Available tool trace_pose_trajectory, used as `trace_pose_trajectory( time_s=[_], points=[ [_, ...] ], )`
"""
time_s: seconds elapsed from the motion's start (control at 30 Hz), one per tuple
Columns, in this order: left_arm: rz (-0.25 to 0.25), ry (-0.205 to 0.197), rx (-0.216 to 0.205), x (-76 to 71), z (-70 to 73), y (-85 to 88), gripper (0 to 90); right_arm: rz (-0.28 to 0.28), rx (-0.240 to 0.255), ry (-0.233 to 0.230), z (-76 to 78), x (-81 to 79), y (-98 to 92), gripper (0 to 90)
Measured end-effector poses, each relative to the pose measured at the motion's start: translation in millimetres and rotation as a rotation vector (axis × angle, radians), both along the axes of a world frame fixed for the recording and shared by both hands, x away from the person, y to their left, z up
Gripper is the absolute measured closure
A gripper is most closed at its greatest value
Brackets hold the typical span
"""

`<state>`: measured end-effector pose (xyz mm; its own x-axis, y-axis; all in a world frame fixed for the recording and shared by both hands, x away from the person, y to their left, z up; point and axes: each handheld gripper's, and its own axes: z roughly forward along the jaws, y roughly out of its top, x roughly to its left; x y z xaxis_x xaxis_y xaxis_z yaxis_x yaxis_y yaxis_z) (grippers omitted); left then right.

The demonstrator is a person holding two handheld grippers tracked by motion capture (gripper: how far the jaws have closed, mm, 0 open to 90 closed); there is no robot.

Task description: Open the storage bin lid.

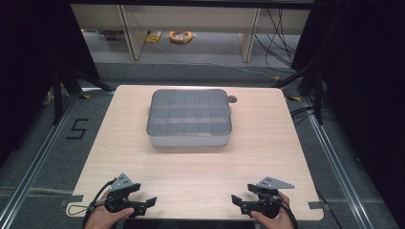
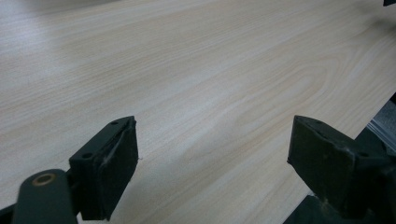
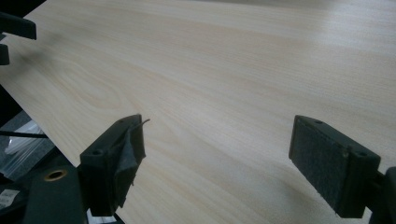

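The lidded compartment box [image 1: 189, 118] sits mid-table, well apart from both your grippers. Its smooth clear lid could slip from a shallow pinch, or the whole box could skid toward the far edge if you push rather than lift. Your left gripper [image 1: 149, 202] and right gripper [image 1: 237, 200] rest at the near edge of the table [image 1: 191, 167], jaws wide, holding nothing.

Each black hand-held gripper [image 1: 151, 202] [image 1: 235, 199] carries a grey three-cornered plate, worn pads and a trailing black cable.
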<state>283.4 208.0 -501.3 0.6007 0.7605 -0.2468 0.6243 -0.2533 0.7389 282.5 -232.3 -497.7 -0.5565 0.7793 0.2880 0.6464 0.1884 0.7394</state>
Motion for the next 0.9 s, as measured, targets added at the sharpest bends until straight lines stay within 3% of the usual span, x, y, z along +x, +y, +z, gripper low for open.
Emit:
trace_pose_trajectory(
  time_s=[0.03,0.07,0.13,0.17,0.2,0.23,0.27,0.3,0.43,0.47,0.53,0.57,0.6,0.63,0.7,0.8,0.87,0.9],
  points=[
    [0.007,-0.002,-0.015,0.4,-0.5,-0.6,15.6,-0.017,0.014,0.015,0.2,-1.3,1.2,19.0],
    [0.008,0.001,-0.018,0.6,-0.2,-0.3,15.6,-0.008,-0.002,0.003,0.8,-0.1,-1.0,19.0],
    [-0.004,0.004,0.003,1.2,0.8,1.7,15.6,-0.005,0.013,0.004,0.1,0.6,-1.7,19.1],
    [0.003,-0.005,-0.005,1.1,0.2,1.1,15.6,-0.012,0.029,0.016,1.1,0.3,-2.4,19.1],
    [0.002,-0.002,-0.003,1.2,0.4,1.2,15.6,-0.045,0.048,0.069,2.7,-2.7,-0.9,19.1],
    [0.002,-0.001,-0.004,1.2,0.2,1.3,15.6,-0.024,0.018,0.002,1.3,0.5,-4.5,19.1],
    [0.002,-0.001,-0.004,1.2,0.2,1.3,15.5,-0.024,0.018,0.002,1.3,0.5,-4.5,19.1],
    [0.017,0.001,-0.026,1.4,0.3,0.3,15.6,-0.033,0.067,0.037,1.6,-0.4,-2.3,19.1],
    [0.030,-0.004,-0.035,1.4,0.8,1.1,15.6,-0.040,0.064,0.041,2.8,-1.1,-2.5,19.3],
    [0.025,0.001,-0.038,2.1,1.6,2.2,15.6,-0.027,0.053,-0.007,2.0,1.4,-5.0,19.3],
    [0.028,-0.001,-0.047,2.5,1.9,2.5,15.6,-0.028,0.052,-0.010,1.8,1.7,-5.3,19.5],
    [0.028,-0.002,-0.048,2.7,2.2,3.0,15.6,-0.043,0.101,0.024,2.3,0.1,-3.0,19.7],
    [0.033,0.006,-0.067,3.5,2.8,3.5,15.6,-0.030,0.079,-0.006,2.1,2.4,-5.8,20.0],
    [0.034,0.009,-0.073,4.2,3.1,3.7,15.6,-0.045,0.104,0.033,3.8,0.5,-4.1,20.0],
    [0.045,-0.003,-0.071,5.3,4.0,3.8,15.6,-0.038,0.097,-0.003,3.2,3.5,-6.1,20.5],
    [0.044,0.000,-0.085,8.2,6.2,4.8,15.6,-0.041,0.097,-0.014,4.7,4.7,-4.9,21.0],
    [0.054,-0.011,-0.088,11.4,7.9,5.4,15.5,-0.049,0.142,-0.007,7.0,4.2,-1.8,21.5],
    [0.058,-0.012,-0.085,12.7,8.7,5.7,15.5,-0.038,0.121,-0.034,6.7,7.1,-4.1,21.5]
  ],
)
